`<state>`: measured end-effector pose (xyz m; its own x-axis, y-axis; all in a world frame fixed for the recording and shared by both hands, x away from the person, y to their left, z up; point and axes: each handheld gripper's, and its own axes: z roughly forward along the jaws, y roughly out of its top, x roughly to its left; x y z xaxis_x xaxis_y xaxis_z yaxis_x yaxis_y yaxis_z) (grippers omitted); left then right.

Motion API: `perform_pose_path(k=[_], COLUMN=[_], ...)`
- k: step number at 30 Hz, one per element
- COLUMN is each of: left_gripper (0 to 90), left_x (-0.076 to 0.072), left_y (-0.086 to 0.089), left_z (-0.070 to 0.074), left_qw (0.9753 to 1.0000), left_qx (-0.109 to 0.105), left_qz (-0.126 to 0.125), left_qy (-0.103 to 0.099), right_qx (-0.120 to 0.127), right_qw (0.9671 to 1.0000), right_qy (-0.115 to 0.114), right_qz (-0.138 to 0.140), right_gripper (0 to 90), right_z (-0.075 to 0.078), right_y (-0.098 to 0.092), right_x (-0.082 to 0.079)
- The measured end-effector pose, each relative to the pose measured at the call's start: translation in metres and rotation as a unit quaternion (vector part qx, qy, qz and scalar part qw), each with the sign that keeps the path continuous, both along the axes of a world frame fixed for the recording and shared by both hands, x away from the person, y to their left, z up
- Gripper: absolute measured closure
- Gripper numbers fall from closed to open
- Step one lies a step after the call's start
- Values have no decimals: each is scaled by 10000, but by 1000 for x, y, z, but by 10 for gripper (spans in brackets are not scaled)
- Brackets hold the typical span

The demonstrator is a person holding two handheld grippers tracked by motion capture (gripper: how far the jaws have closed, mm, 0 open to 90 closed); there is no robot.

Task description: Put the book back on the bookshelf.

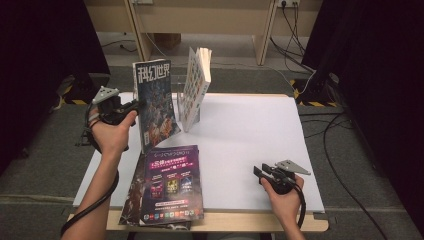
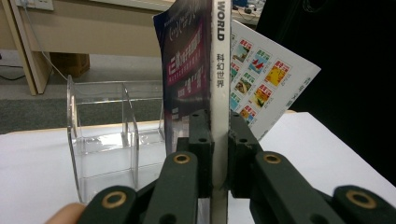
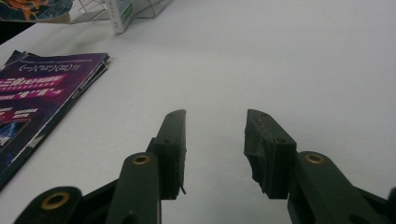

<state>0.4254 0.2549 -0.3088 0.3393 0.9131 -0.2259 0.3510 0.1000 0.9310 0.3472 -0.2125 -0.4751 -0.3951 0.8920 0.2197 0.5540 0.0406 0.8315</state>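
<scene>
One magazine (image 1: pixel 155 102) stands upright in the left gripper (image 1: pixel 134 106), its jaws clamped on the spine (image 2: pixel 219 140); the long axis runs nearly vertical, lower edge just above the white table (image 1: pixel 250 135); the clear acrylic rack (image 2: pixel 105 135) sits just beyond and to the gripper's own left, so I'd judge the coming move is a short carry sideways and down into a slot; a second book (image 1: pixel 196 87) leans in the rack already; the right gripper (image 1: pixel 261 174) rests well apart near the table's front, jaws spread and empty; flat magazines (image 1: pixel 172 185) lie between the hands.
</scene>
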Motion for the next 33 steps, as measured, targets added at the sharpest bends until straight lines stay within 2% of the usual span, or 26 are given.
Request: perform_pose_path(k=[16,25,33], left_gripper=[828,828,828], left_x=[18,30,41], left_y=[-6,-7,-7], left_z=[10,15,17], left_qw=[9998,9998,9995], left_qx=[59,81,159], left_qz=[95,57,218], left_qy=[-143,-171,-172], right_qx=[-45,-69,-38], right_qw=[9999,9999,9999], right_qy=[3,-40,-15], right_qz=[-103,-127,-114], right_gripper=[591,591,591], right_z=[-4,-5,-6], right_y=[0,-2,-1], right_x=[0,1,1])
